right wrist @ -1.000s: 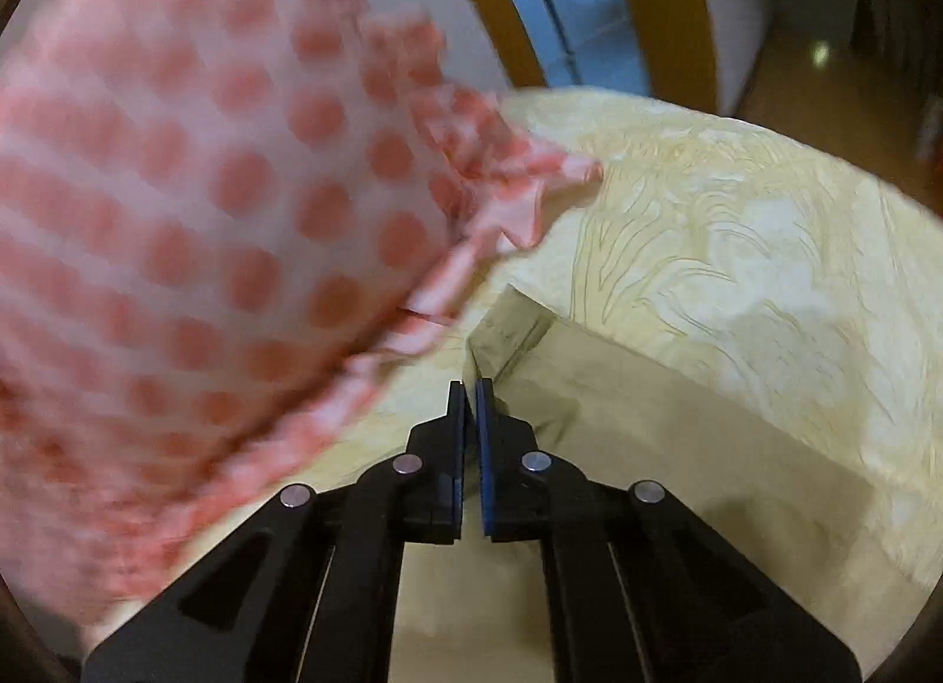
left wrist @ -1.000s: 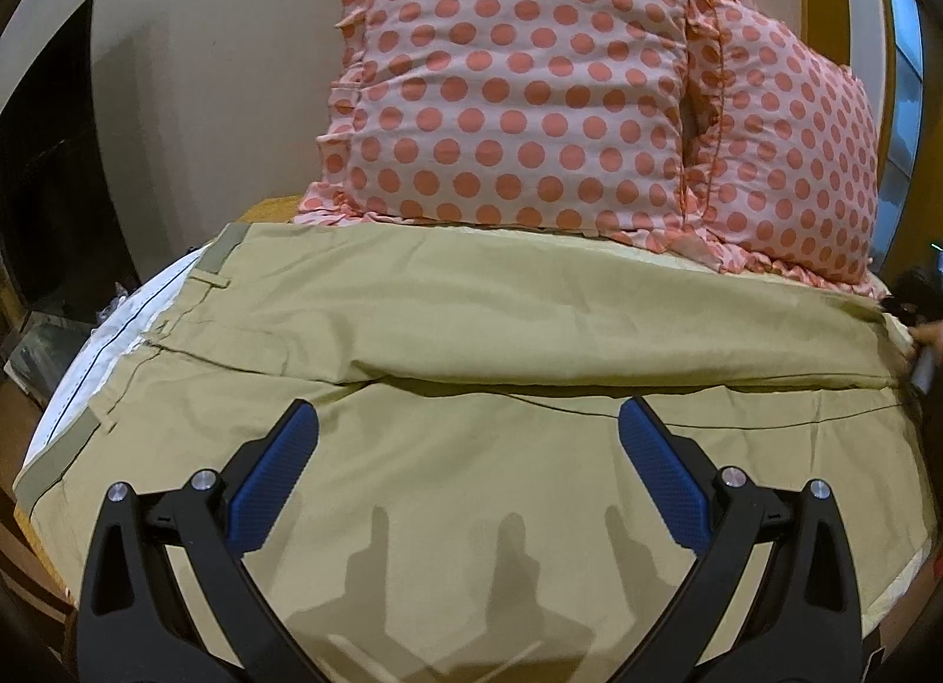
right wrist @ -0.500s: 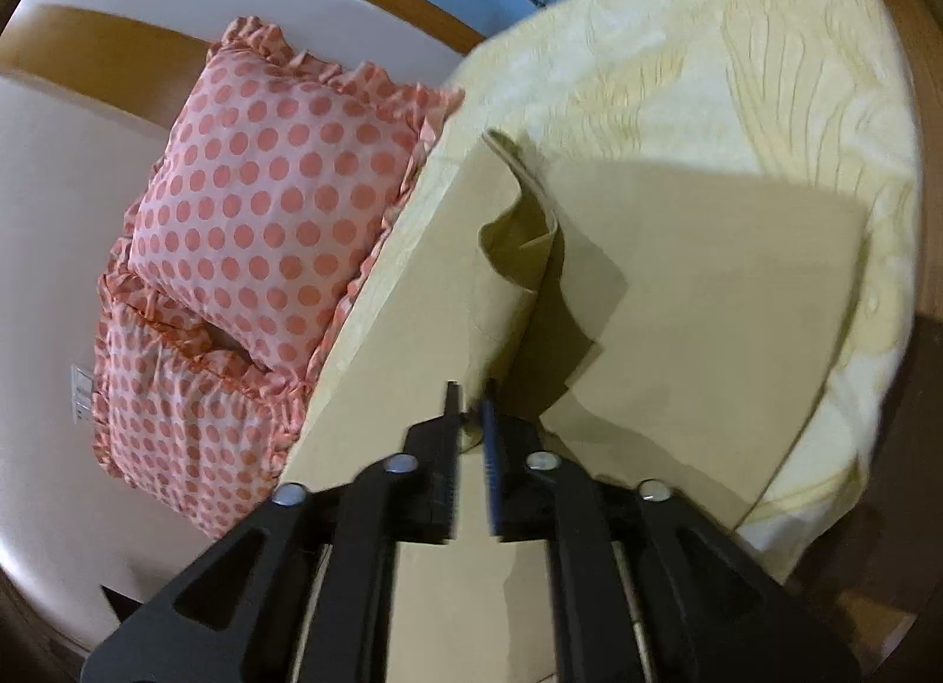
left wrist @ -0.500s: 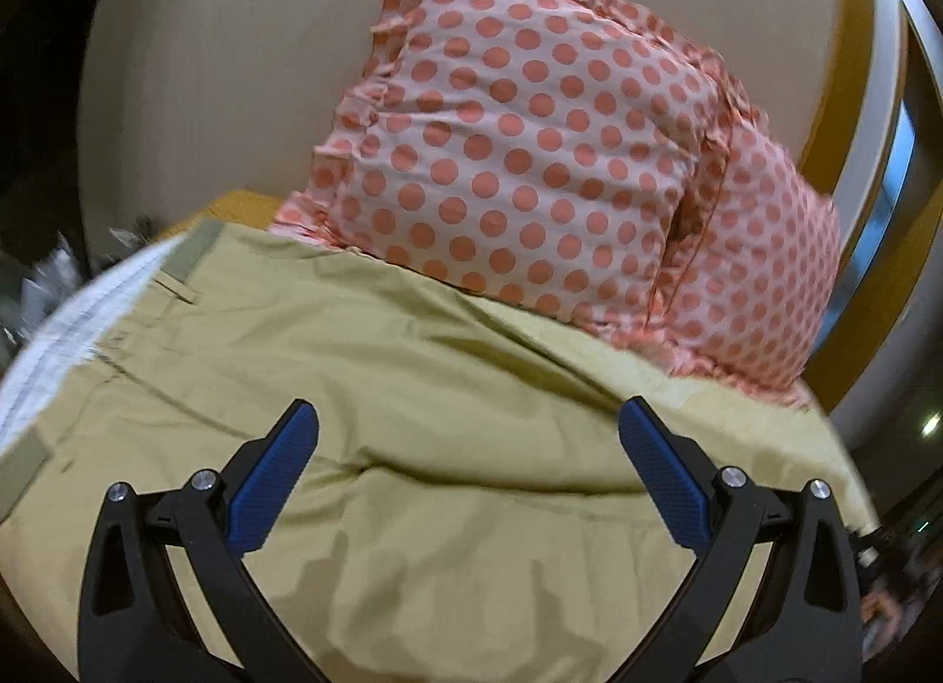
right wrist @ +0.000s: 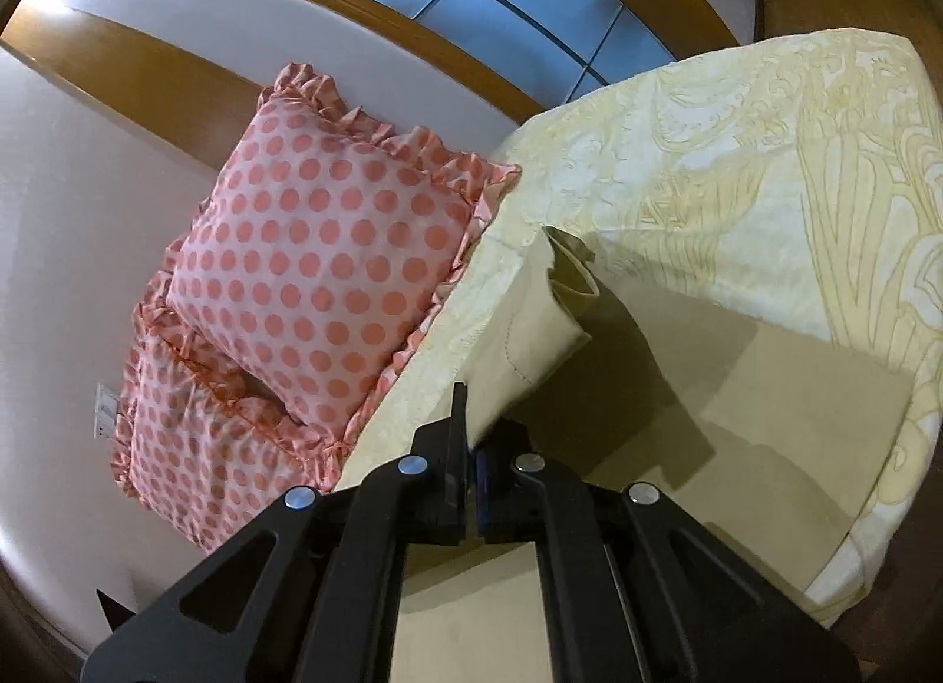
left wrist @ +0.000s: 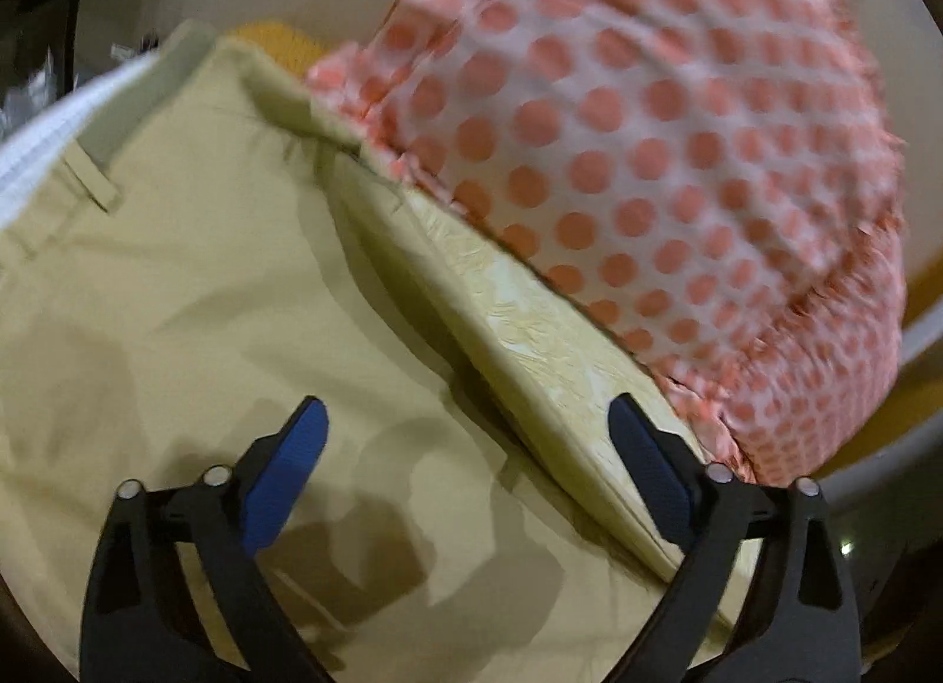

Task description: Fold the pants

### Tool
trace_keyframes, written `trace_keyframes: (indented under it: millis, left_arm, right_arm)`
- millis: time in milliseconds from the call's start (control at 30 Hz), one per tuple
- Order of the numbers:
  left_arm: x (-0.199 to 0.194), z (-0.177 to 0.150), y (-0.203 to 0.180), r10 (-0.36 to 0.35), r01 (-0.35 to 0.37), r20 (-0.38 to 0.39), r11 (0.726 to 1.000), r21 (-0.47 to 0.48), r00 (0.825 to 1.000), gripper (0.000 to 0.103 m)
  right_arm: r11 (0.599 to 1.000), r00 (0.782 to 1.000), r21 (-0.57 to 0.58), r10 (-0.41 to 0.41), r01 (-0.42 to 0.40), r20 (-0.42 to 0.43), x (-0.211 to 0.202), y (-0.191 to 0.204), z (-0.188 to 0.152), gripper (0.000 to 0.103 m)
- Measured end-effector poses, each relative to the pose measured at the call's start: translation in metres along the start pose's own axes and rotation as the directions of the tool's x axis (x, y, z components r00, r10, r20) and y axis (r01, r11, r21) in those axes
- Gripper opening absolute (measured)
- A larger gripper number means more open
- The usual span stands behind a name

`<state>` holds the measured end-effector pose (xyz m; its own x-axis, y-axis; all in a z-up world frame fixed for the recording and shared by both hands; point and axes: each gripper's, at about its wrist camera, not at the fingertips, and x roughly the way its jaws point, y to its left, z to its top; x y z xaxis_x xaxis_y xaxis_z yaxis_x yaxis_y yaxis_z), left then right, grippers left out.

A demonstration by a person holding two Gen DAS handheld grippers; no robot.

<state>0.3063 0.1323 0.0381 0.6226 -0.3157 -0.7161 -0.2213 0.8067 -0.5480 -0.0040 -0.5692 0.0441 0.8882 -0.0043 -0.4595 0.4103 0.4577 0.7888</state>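
Khaki pants [left wrist: 206, 294] lie spread on a bed, waistband with belt loops at the upper left. My left gripper [left wrist: 465, 465] is open and empty, hovering low over the pants near their far edge. My right gripper [right wrist: 471, 447] is shut on the hem end of a pant leg [right wrist: 530, 329], which it holds lifted above the rest of the pants [right wrist: 766, 418]; the raised cloth hangs folded and casts a shadow on the leg below.
Two pink polka-dot pillows [right wrist: 318, 282] lean against the wall at the head of the bed; one also fills the upper right of the left wrist view [left wrist: 648, 152]. A cream patterned bedspread [right wrist: 795, 182] covers the bed. A window is behind.
My right gripper has lifted the pant leg hem up and away from the bed. My left gripper has swung toward the far edge of the pants, closer to the pillow.
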Motion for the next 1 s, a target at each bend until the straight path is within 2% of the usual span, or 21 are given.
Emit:
trace_keyframes:
  millis: [67,100,133,167,200,233,333,400,500,567,667,800,867,933,967,1000]
  left_arm:
    - [0.014,0.007,-0.001,0.017,-0.017,-0.016,1.0,-0.008,1.0,0.078]
    - [0.023,0.012,-0.001,0.025,-0.026,-0.02,1.0,-0.018,0.999,0.069]
    - [0.027,0.015,-0.001,0.023,-0.024,-0.022,0.999,-0.023,0.999,0.047]
    - [0.032,0.018,0.0,0.012,-0.013,-0.033,1.0,-0.024,0.999,0.029]
    - [0.034,0.018,0.0,0.006,-0.008,-0.048,1.0,-0.025,0.999,0.004]
    - [0.031,0.017,0.0,0.008,-0.009,-0.05,1.0,-0.026,0.999,0.003]
    - [-0.015,-0.001,-0.002,-0.017,0.016,0.023,0.999,0.028,1.0,0.003]
    - [-0.066,-0.027,0.005,-0.074,0.07,0.077,0.996,0.048,0.994,0.003]
    - [-0.137,-0.087,0.024,-0.106,0.093,0.134,0.991,0.098,0.985,0.003]
    - [-0.168,-0.133,0.044,-0.085,0.071,0.142,0.992,0.103,0.986,0.004]
    - [-0.184,-0.182,0.074,-0.058,0.051,0.125,0.997,0.059,0.99,0.004]
    - [-0.183,-0.214,0.095,-0.034,0.031,0.116,0.999,0.029,0.993,0.003]
    - [-0.178,-0.223,0.101,-0.029,0.026,0.114,0.999,0.028,0.993,0.004]
    - [-0.178,-0.231,0.104,-0.022,0.018,0.125,0.999,0.035,0.992,0.009]
    - [-0.179,-0.234,0.104,-0.021,0.016,0.138,0.999,0.04,0.99,0.012]
    - [-0.182,-0.237,0.105,-0.02,0.014,0.147,0.999,0.043,0.989,0.021]
  right_arm:
    - [1.0,1.0,-0.005,0.002,-0.002,0.003,0.0,0.001,0.0,0.002]
    - [1.0,1.0,-0.007,0.003,-0.003,0.003,0.0,0.001,0.001,0.002]
    - [1.0,1.0,-0.009,0.002,-0.002,0.003,0.001,0.002,0.001,0.001]
    - [1.0,1.0,-0.009,0.002,-0.002,0.002,0.002,0.001,0.001,0.001]
    - [1.0,1.0,-0.007,0.004,-0.004,0.002,0.002,0.002,0.002,0.001]
    - [1.0,1.0,-0.008,0.008,-0.008,0.002,0.002,0.003,0.003,0.002]
    - [1.0,1.0,-0.026,0.017,-0.016,0.019,-0.006,0.009,0.003,0.002]
    - [0.999,0.999,-0.042,0.01,-0.009,0.041,-0.016,0.011,0.004,0.002]
    - [0.999,0.998,-0.045,-0.011,0.013,0.061,-0.036,-0.001,0.004,0.002]
    - [0.999,0.998,-0.04,-0.027,0.029,0.063,-0.044,-0.01,0.002,0.002]
    - [0.998,0.997,-0.025,-0.05,0.052,0.064,-0.051,-0.023,-0.001,0.002]
    - [0.994,0.992,-0.029,-0.099,0.102,0.072,-0.054,-0.033,-0.006,0.002]
    - [0.984,0.985,-0.067,-0.157,0.162,0.07,-0.053,-0.033,-0.009,0.002]
    - [0.971,0.973,-0.095,-0.213,0.221,0.084,-0.058,-0.032,-0.012,0.016]
    - [0.963,0.965,-0.101,-0.241,0.251,0.105,-0.062,-0.031,-0.014,0.038]
    - [0.955,0.955,-0.112,-0.256,0.274,0.149,-0.069,-0.03,-0.015,0.059]
